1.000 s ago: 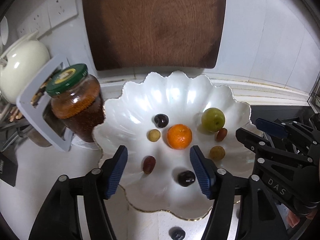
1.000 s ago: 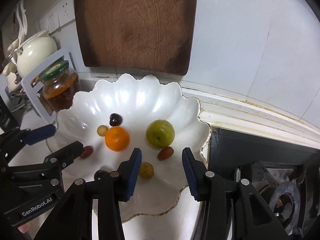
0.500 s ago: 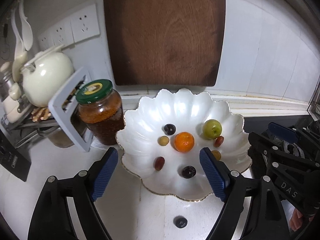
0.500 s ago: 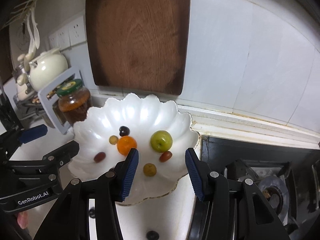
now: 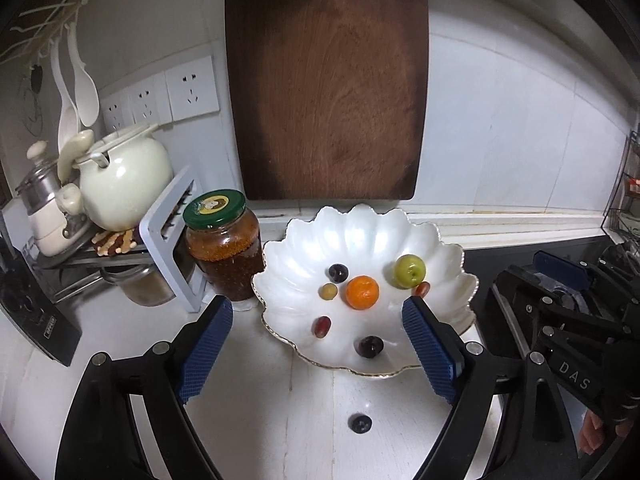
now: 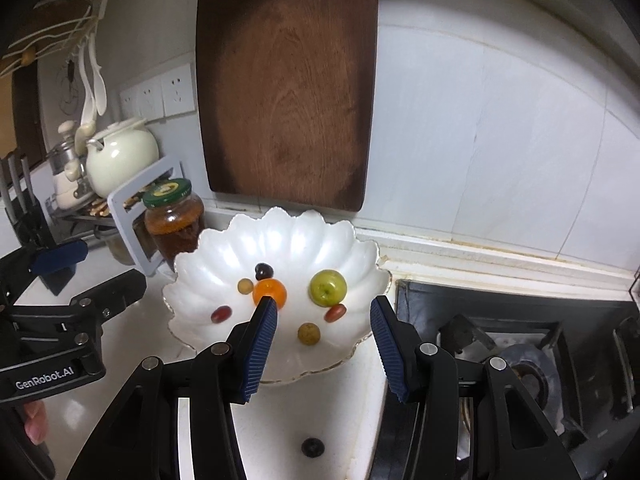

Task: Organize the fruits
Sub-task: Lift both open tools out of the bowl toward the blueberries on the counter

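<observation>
A white scalloped bowl [image 5: 360, 232] [image 6: 288, 236] on the white counter holds an orange [image 5: 362, 292] [image 6: 270, 293], a green apple [image 5: 409, 271] [image 6: 327, 288], dark grapes [image 5: 338, 272] [image 5: 370, 347], a red grape [image 5: 322, 326] [image 6: 221, 314], another red one [image 6: 335, 312] and small yellow fruits [image 5: 328, 291] [image 6: 308, 333]. One dark grape [image 5: 361, 423] [image 6: 312, 447] lies on the counter in front of the bowl. My left gripper [image 5: 318, 344] is open and empty, above the counter before the bowl. My right gripper [image 6: 323, 340] is open and empty, near the bowl's front right.
A green-lidded jar [image 5: 224, 246] stands left of the bowl, beside a grey rack [image 5: 168, 236] with a cream teapot [image 5: 122, 182]. A dark wooden cutting board [image 5: 324, 80] leans on the tiled wall. A black gas stove [image 6: 520, 344] lies right of the bowl.
Both grippers have pulled back and up from the bowl, which now looks smaller. The left jaws have opened wider. The dark grape on the counter has come into fuller view.
</observation>
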`<move>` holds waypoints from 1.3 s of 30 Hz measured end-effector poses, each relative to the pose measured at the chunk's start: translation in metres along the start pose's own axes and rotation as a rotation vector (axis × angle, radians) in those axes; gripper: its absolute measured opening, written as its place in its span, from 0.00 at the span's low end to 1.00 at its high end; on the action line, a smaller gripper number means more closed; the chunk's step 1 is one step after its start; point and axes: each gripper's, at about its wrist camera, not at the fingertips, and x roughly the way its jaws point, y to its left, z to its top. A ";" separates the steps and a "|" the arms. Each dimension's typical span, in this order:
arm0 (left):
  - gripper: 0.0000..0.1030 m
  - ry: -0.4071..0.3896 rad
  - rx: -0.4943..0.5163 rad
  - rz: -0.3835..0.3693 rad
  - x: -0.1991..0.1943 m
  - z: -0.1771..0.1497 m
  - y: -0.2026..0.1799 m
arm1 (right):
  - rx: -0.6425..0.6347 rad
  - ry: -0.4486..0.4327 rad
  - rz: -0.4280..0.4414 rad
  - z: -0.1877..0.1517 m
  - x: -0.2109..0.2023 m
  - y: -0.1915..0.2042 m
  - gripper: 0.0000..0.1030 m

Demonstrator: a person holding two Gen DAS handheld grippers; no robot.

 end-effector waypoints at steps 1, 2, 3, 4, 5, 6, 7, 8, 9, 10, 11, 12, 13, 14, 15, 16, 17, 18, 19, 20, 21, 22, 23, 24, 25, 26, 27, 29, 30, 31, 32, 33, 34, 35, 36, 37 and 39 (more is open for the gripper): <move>0.85 -0.004 0.001 -0.003 -0.003 0.000 0.000 | 0.002 -0.006 0.001 -0.001 -0.004 0.000 0.48; 0.85 -0.008 0.003 -0.003 -0.007 -0.001 0.000 | 0.005 -0.012 0.001 -0.001 -0.007 0.001 0.48; 0.85 -0.015 0.006 -0.004 -0.011 -0.003 0.000 | 0.008 -0.017 0.000 -0.002 -0.011 0.001 0.48; 0.85 -0.019 0.008 -0.007 -0.015 -0.003 0.000 | 0.013 -0.022 -0.003 -0.003 -0.015 0.001 0.48; 0.85 -0.022 0.008 -0.009 -0.018 -0.005 0.000 | 0.018 -0.025 -0.007 -0.004 -0.017 0.001 0.48; 0.85 -0.027 0.005 -0.009 -0.022 -0.007 0.000 | 0.025 -0.030 -0.011 -0.005 -0.021 0.001 0.48; 0.85 -0.031 -0.001 -0.007 -0.025 -0.008 0.001 | 0.031 -0.033 -0.010 -0.007 -0.025 0.000 0.48; 0.85 -0.035 -0.008 -0.002 -0.027 -0.009 0.002 | 0.034 -0.035 -0.007 -0.008 -0.028 0.000 0.48; 0.85 -0.045 -0.014 0.001 -0.032 -0.012 0.003 | 0.036 -0.038 -0.009 -0.010 -0.031 0.000 0.48; 0.85 -0.050 -0.014 0.001 -0.035 -0.013 0.003 | 0.037 -0.040 -0.010 -0.011 -0.033 0.001 0.48; 0.85 -0.053 -0.014 0.003 -0.038 -0.015 0.003 | 0.035 -0.041 -0.009 -0.013 -0.035 0.001 0.48; 0.85 -0.056 -0.013 0.004 -0.041 -0.016 0.003 | 0.035 -0.042 -0.011 -0.015 -0.038 0.001 0.48; 0.85 -0.058 -0.011 0.003 -0.043 -0.017 0.002 | 0.035 -0.044 -0.011 -0.017 -0.040 0.001 0.48; 0.85 -0.061 -0.005 0.003 -0.045 -0.019 0.002 | 0.032 -0.046 -0.011 -0.019 -0.042 0.002 0.48; 0.85 -0.065 0.001 0.005 -0.049 -0.021 0.001 | 0.028 -0.047 -0.015 -0.021 -0.044 0.002 0.48; 0.85 -0.068 0.004 0.008 -0.051 -0.022 0.000 | 0.023 -0.049 -0.020 -0.024 -0.047 0.002 0.48; 0.85 -0.072 0.009 0.011 -0.053 -0.024 -0.001 | 0.019 -0.052 -0.022 -0.027 -0.048 0.002 0.48; 0.85 -0.077 0.016 0.016 -0.056 -0.027 -0.002 | 0.013 -0.050 -0.027 -0.030 -0.051 0.002 0.48; 0.85 -0.080 0.020 0.018 -0.058 -0.029 -0.003 | 0.011 -0.048 -0.029 -0.033 -0.052 0.002 0.48; 0.85 -0.081 0.023 0.019 -0.059 -0.030 -0.003 | 0.011 -0.048 -0.027 -0.035 -0.055 0.001 0.48; 0.85 -0.080 0.031 0.018 -0.060 -0.033 -0.005 | 0.012 -0.046 -0.026 -0.037 -0.056 0.001 0.48; 0.85 -0.077 0.034 0.018 -0.061 -0.036 -0.006 | 0.012 -0.045 -0.027 -0.040 -0.058 0.001 0.48; 0.85 -0.072 0.040 0.014 -0.061 -0.039 -0.007 | 0.012 -0.044 -0.027 -0.042 -0.059 0.000 0.48; 0.85 -0.064 0.041 0.007 -0.060 -0.041 -0.007 | 0.012 -0.043 -0.026 -0.044 -0.061 0.000 0.48; 0.85 -0.056 0.039 0.001 -0.059 -0.044 -0.008 | 0.012 -0.044 -0.028 -0.047 -0.062 0.001 0.48; 0.85 -0.052 0.038 -0.001 -0.058 -0.045 -0.008 | 0.011 -0.044 -0.028 -0.047 -0.061 0.001 0.48; 0.85 -0.043 0.037 -0.002 -0.057 -0.048 -0.008 | 0.006 -0.044 -0.029 -0.050 -0.062 0.002 0.48; 0.85 -0.035 0.036 -0.007 -0.056 -0.054 -0.008 | 0.000 -0.045 -0.033 -0.054 -0.063 0.004 0.48; 0.85 -0.030 0.036 -0.011 -0.055 -0.056 -0.008 | -0.004 -0.043 -0.032 -0.056 -0.063 0.005 0.48; 0.85 -0.021 0.035 -0.019 -0.053 -0.059 -0.008 | -0.005 -0.042 -0.032 -0.058 -0.063 0.005 0.48; 0.85 -0.017 0.035 -0.023 -0.053 -0.061 -0.009 | -0.003 -0.040 -0.032 -0.060 -0.063 0.005 0.48; 0.85 -0.011 0.036 -0.029 -0.051 -0.064 -0.009 | 0.000 -0.038 -0.028 -0.063 -0.063 0.006 0.48; 0.85 -0.007 0.038 -0.029 -0.051 -0.066 -0.010 | 0.003 -0.032 -0.024 -0.066 -0.062 0.006 0.48; 0.85 0.000 0.044 -0.032 -0.049 -0.069 -0.011 | 0.006 -0.027 -0.022 -0.068 -0.061 0.007 0.48; 0.85 0.006 0.049 -0.038 -0.048 -0.072 -0.012 | 0.010 -0.020 -0.020 -0.071 -0.059 0.007 0.48; 0.85 0.014 0.050 -0.041 -0.046 -0.074 -0.012 | 0.013 -0.015 -0.019 -0.073 -0.058 0.007 0.48; 0.85 0.025 0.047 -0.054 -0.044 -0.080 -0.012 | 0.022 0.001 -0.012 -0.079 -0.055 0.007 0.48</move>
